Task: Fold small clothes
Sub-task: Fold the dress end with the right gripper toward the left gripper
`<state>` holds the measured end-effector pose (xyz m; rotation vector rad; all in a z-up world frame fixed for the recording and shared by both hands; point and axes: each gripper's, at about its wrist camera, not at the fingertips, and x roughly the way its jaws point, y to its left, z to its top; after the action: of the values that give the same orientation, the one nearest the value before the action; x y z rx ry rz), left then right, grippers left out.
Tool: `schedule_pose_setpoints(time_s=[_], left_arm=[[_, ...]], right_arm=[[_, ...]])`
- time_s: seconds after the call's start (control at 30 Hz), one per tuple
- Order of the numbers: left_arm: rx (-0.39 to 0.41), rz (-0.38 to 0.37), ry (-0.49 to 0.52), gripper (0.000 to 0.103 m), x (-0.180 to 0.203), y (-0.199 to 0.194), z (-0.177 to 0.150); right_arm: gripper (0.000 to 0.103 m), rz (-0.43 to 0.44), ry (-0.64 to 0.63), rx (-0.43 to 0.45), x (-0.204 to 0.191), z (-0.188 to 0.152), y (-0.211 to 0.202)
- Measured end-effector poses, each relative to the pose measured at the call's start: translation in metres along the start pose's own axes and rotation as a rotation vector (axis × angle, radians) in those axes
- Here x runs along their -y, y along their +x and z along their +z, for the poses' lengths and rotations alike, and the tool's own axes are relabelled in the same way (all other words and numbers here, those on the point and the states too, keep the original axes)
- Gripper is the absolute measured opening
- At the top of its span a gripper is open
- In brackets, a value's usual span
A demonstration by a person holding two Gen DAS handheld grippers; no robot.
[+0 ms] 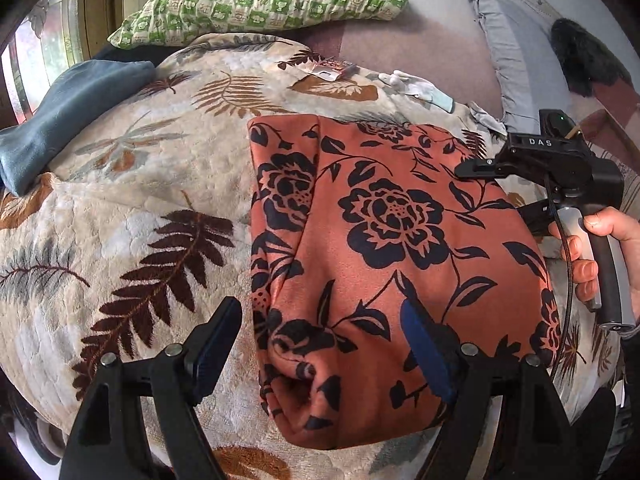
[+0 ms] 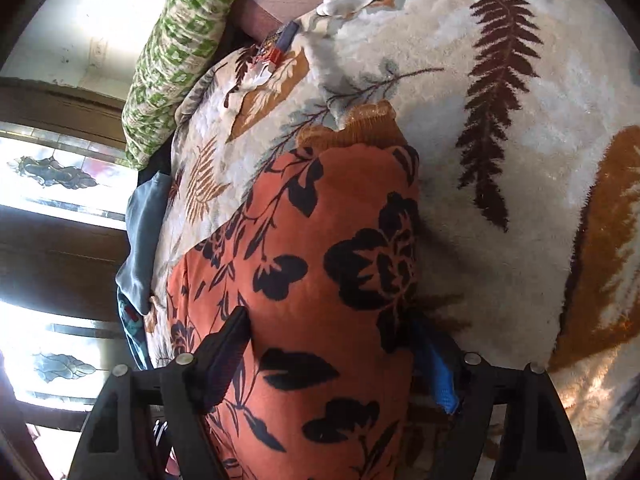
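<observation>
An orange garment with black flowers (image 1: 384,248) lies folded on a cream leaf-print blanket (image 1: 132,184). My left gripper (image 1: 324,344) is open, its jaws spread over the garment's near left edge, right finger above the cloth. My right gripper (image 1: 520,192) sits at the garment's right edge, held by a hand. In the right wrist view the garment (image 2: 320,280) fills the gap between the open fingers of my right gripper (image 2: 332,356); one finger (image 2: 436,376) lies at the cloth's edge against the blanket (image 2: 520,120). I cannot tell whether the cloth is pinched.
A green checked pillow (image 1: 264,0) lies at the back. A blue cloth (image 1: 68,116) lies at the left. A white glove (image 1: 416,84) and a small red packet (image 1: 332,68) lie beyond the garment. A grey pillow (image 1: 516,48) is at the right.
</observation>
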<state>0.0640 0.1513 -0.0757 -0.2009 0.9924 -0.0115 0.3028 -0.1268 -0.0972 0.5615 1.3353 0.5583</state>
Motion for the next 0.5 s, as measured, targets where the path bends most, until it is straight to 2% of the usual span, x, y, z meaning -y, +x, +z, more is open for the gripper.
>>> schedule_pose_setpoints(time_s=[0.03,0.13,0.2,0.23,0.27,0.3,0.33,0.37,0.4,0.47,0.5], left_arm=[[0.018,-0.005,-0.010,0.082,0.000,-0.006,0.001],[0.135,-0.043,-0.005,0.082,0.004,-0.038,0.004],[0.167,-0.056,0.027,0.084,0.011,-0.041,0.005],[0.132,-0.055,0.053,0.084,0.016,-0.029,0.006],[0.078,-0.034,0.081,0.084,0.019,-0.011,0.005],[0.026,0.016,0.096,0.084,0.019,0.009,0.002],[-0.028,0.056,0.092,0.085,0.015,0.029,-0.002],[-0.054,0.032,0.058,0.087,0.008,0.041,-0.005],[-0.040,0.003,0.018,0.089,0.001,0.042,-0.006],[-0.034,-0.015,-0.007,0.088,-0.003,0.036,-0.004],[-0.023,-0.011,-0.012,0.087,-0.004,0.031,-0.002]], right_arm=[[0.056,0.027,0.045,0.003,0.009,0.001,-0.002],[0.031,0.081,0.119,0.085,0.028,-0.007,-0.023],[0.024,0.089,0.172,0.175,0.045,-0.020,-0.042],[0.024,0.071,0.213,0.185,0.057,-0.025,-0.040],[0.024,0.067,0.238,0.157,0.067,-0.026,-0.031],[0.028,0.117,0.249,0.148,0.072,-0.026,-0.026],[0.036,0.170,0.260,0.157,0.073,-0.025,-0.028],[0.046,0.183,0.264,0.168,0.071,-0.025,-0.034],[0.070,0.168,0.250,0.180,0.067,-0.025,-0.041],[0.074,0.120,0.204,0.212,0.053,-0.031,-0.059],[0.074,0.135,0.167,0.210,0.044,-0.036,-0.068]])
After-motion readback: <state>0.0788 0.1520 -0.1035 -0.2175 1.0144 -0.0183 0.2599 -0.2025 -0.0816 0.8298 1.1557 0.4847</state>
